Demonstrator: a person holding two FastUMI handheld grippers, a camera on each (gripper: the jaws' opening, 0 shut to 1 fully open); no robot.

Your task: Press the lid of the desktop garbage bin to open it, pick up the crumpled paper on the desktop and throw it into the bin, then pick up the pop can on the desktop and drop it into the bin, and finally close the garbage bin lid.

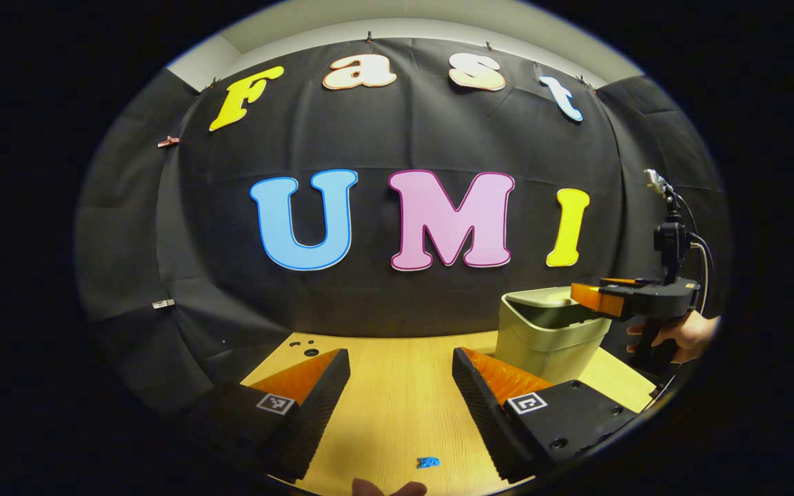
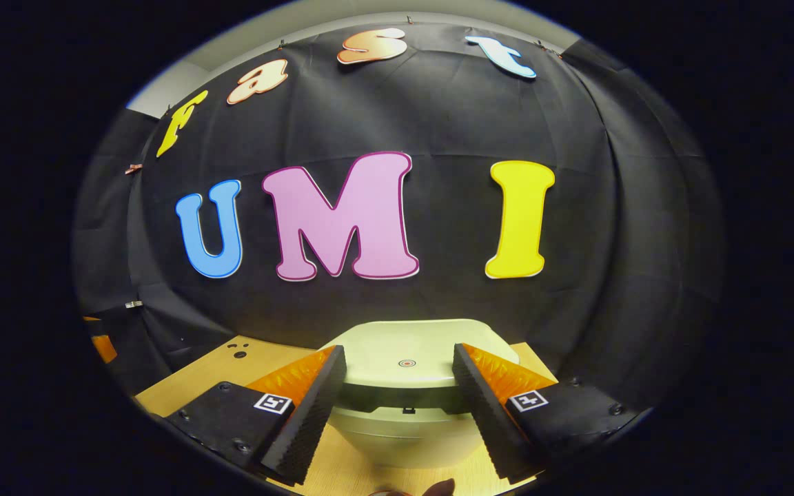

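bin: pale green desktop garbage bin [image 1: 548,337] stands on the wooden desktop [image 1: 397,413] near the back cloth wall; it is the landmark for all places below.
lid: the lid [image 2: 407,358] looks tilted or lifted at its near edge, with a dark gap under it in the right gripper view. Cannot tell whether it is latched, part open or swinging. A small round mark sits at the lid's middle, probably the press spot.
right gripper: right gripper [image 2: 397,386] hovers just in front of and above the bin, fingers spread wide and grasping nothing, the lid between the 2 fingers in its own view. In the left gripper view it reaches over the bin's right rim, held by a hand [image 1: 679,334]. Judged reason: lined up with the lid to press it, either to pop it open or to shut it.
left gripper: left gripper [image 1: 400,393] is well to the left of the bin, low over bare desktop, fingers released and holding nothing. Judged reason: parked clear so the other arm can work the lid.
paper, can: neither can be placed relative to the bin from these views, so the stage stays unsettled.
other: small blue scrap [image 1: 428,462] on the desktop, near side, left of the bin.
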